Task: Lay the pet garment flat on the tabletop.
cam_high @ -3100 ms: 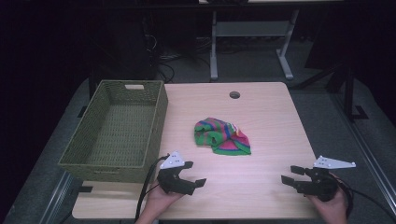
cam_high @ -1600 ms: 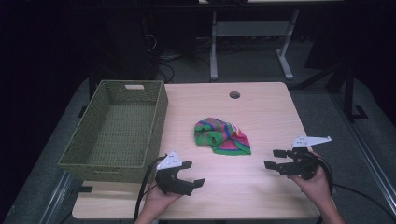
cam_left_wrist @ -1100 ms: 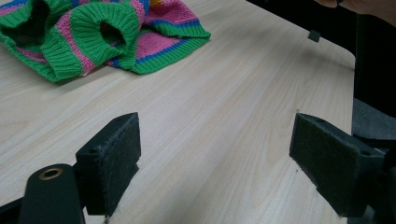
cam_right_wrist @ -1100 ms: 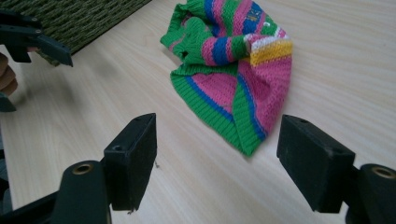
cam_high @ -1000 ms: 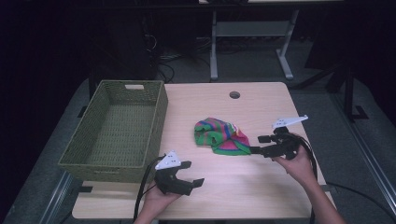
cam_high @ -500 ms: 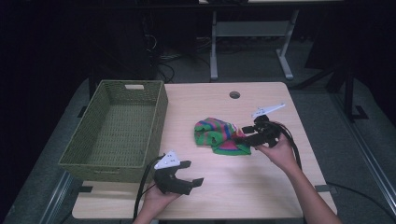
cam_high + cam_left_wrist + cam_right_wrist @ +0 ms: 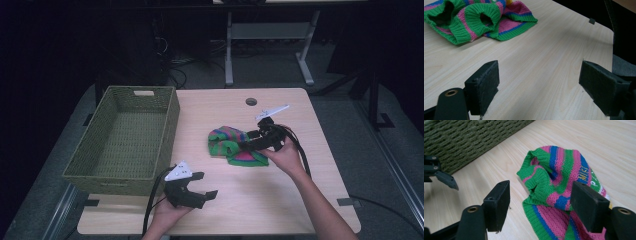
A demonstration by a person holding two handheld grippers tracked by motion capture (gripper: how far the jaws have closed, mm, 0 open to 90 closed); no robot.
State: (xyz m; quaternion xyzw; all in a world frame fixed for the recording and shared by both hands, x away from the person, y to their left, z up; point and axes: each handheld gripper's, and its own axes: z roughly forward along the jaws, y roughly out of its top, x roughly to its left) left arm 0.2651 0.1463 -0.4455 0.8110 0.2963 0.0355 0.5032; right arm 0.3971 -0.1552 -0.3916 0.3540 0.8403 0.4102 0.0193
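Across the table, largest first: the green woven basket stands empty along the left edge, and the striped knit garment lies crumpled near the middle. Since a second ago the right gripper has travelled in from the right edge to the garment; its jaws, just narrowing, straddle the knit without pinching it, so a grasp looks imminent. By the front edge, the left gripper rests open, empty.

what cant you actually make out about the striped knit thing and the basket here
- Striped knit garment: its right part, high view, hidden behind the right gripper.
- Its yellow lettering: right gripper view, partly behind a jaw, unreadable.
- Its far side: left gripper view, cut off by the top edge.
- Green basket: its near inner wall, high view, hidden by the near rim.
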